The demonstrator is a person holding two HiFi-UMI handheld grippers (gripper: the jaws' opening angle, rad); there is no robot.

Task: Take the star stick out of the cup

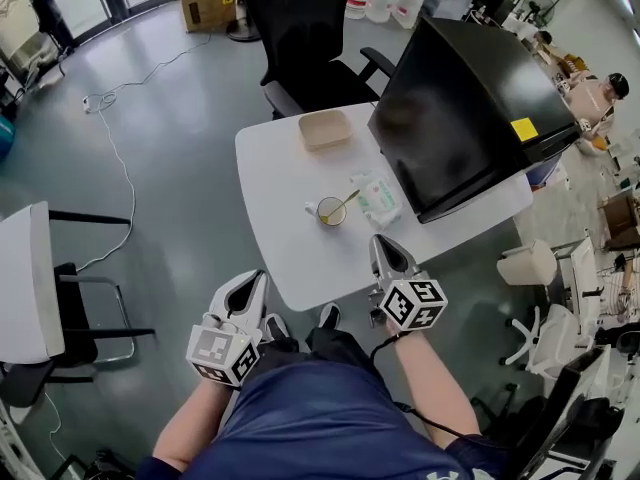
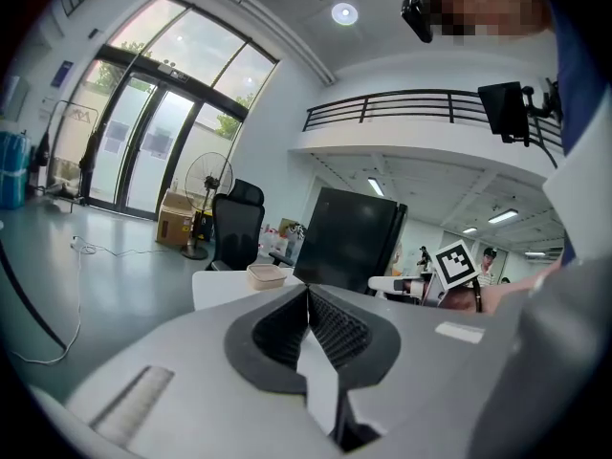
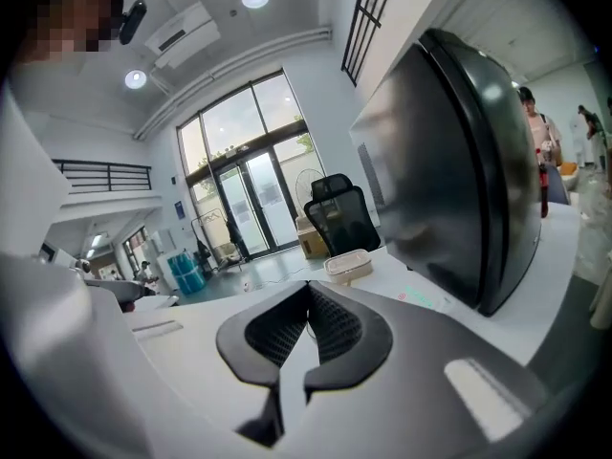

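Note:
A small white cup [image 1: 331, 211] stands on the white table [image 1: 290, 248] in the head view, with a thin yellowish stick [image 1: 345, 205] leaning out of it to the right. My right gripper [image 1: 388, 251] is shut and empty, its tip over the table's near edge, a short way in front of the cup. My left gripper [image 1: 247, 290] is shut too, held off the table's near left corner. In the right gripper view the shut gripper [image 3: 308, 296] hides the cup. The left gripper [image 2: 307, 299] meets at its tips in its own view.
A beige tray [image 1: 325, 128] lies at the table's far side, also seen as the beige tray [image 3: 346, 265]. A crumpled wipe packet [image 1: 377, 199] lies right of the cup. A big black monitor [image 1: 470, 108] covers the table's right. A black office chair [image 1: 305, 38] stands behind.

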